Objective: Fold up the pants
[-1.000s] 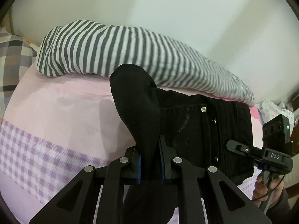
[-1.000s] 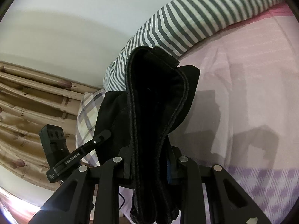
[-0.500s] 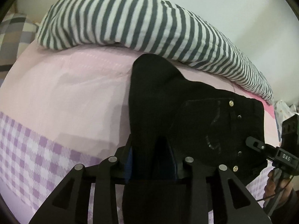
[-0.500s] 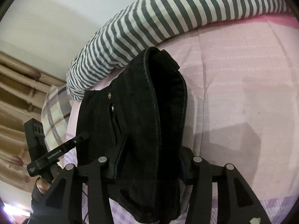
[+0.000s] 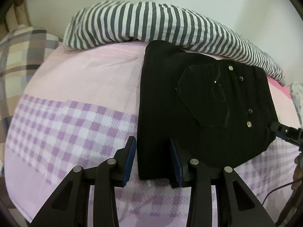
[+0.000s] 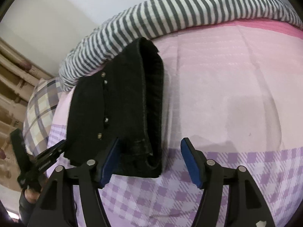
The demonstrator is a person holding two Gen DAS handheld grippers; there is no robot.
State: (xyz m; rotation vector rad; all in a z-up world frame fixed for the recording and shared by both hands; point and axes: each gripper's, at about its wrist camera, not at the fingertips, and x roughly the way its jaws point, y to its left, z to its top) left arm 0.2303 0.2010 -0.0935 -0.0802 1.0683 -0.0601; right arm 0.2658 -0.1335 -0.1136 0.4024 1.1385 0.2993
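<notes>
No text, label or number is sharp enough to read in either view.

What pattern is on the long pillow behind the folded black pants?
Grey and white stripes on the pillow, clearest in the left wrist view, just beyond the pants.

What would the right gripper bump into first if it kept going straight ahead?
Probably the black pants. The right gripper has jaws opening, the folded edge lies between them unpressed, and the pink bedsheet sits underneath. Depth is hard to judge.
</notes>
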